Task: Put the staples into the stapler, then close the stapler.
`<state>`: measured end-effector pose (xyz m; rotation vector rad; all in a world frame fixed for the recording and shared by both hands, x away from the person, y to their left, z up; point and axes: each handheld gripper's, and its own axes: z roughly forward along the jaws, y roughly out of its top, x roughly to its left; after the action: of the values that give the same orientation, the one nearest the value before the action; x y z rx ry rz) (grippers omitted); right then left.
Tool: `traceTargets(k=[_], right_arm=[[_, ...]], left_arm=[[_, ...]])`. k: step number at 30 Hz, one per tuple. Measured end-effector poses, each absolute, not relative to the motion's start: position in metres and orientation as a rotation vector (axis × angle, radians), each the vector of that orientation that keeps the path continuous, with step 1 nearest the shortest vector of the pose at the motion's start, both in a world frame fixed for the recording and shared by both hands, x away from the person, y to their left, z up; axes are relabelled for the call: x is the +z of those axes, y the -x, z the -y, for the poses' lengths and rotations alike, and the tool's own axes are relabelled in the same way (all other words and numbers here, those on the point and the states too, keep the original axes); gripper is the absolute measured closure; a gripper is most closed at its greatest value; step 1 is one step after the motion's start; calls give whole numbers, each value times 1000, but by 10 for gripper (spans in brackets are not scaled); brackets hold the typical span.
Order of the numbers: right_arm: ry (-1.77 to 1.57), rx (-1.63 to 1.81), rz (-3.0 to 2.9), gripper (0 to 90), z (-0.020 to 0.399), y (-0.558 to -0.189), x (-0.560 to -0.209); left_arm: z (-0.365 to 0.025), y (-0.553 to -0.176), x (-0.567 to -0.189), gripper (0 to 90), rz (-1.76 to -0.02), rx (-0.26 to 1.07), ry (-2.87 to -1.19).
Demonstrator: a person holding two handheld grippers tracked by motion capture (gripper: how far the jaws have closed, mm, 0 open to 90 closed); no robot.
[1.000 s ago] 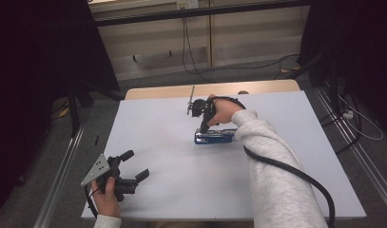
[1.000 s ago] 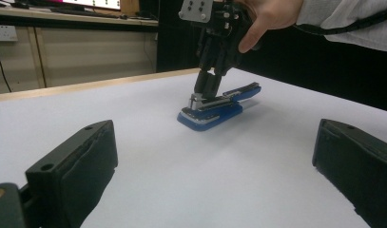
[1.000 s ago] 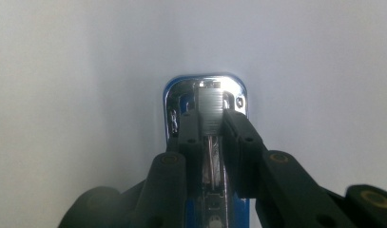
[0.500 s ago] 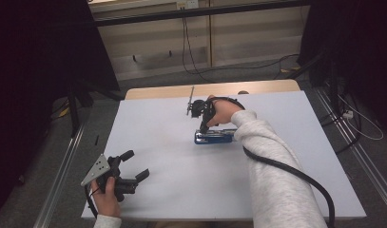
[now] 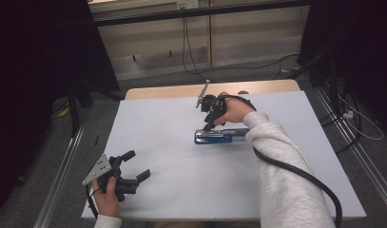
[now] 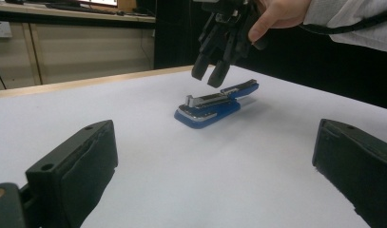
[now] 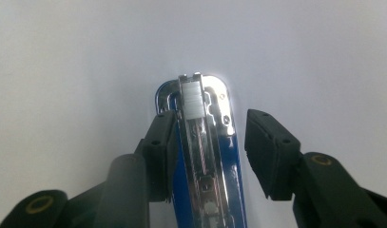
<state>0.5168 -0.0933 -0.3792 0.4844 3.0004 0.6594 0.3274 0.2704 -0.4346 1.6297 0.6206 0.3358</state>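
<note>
The blue stapler (image 5: 220,137) lies flat on the white table (image 5: 172,190), directly under the right gripper (image 5: 209,126). This gripper points down at the front end of the stapler and its 2 jaws have just been opening. In the right gripper view the stapler (image 7: 205,156) is between the jaws: one pad is just beside its side, the other is apart from it, so it is not clamped. The metal staple channel (image 7: 193,102) on top is exposed. The left gripper (image 5: 134,166) rests well apart from the stapler, near the table's near-left corner, with jaws wide and holding nothing.
</note>
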Motion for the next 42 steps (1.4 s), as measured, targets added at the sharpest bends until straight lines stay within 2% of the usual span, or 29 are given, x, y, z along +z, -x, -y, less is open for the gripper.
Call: traceTargets(k=[6, 7, 8, 13, 17, 28, 31, 40, 42], right_arm=[[-564, 750, -2952, 419, 113, -510, -382], [-570, 802, -2931, 368, 121, -509, -384], [-570, 802, -2931, 368, 121, -509, -384], [-655, 902, -2854, 245, 139, -499, -386], [-712, 960, -2804, 202, 157, -491, -388], [-877, 1052, -2668, 170, 202, -468, -399], [-905, 1047, -2641, 162, 213, -461, -403], [-998, 1055, -2530, 162, 240, -440, -408], [-1004, 1074, -2519, 185, 244, -436, -410]], left_arm=[[-266, -328, -435, 12, -609, 321, -1651], [-265, -329, -435, 12, -608, 319, -1654], [-264, -329, -435, 12, -608, 315, -1660], [-253, -332, -435, 13, -601, 288, -1701], [-245, -333, -434, 13, -598, 265, -1711], [-227, -345, -435, 13, -627, 249, -1748], [-222, -348, -433, 11, -653, 285, -1753], [-206, -360, -434, 11, -686, 285, -1767], [-201, -363, -433, 12, -705, 296, -1774]])
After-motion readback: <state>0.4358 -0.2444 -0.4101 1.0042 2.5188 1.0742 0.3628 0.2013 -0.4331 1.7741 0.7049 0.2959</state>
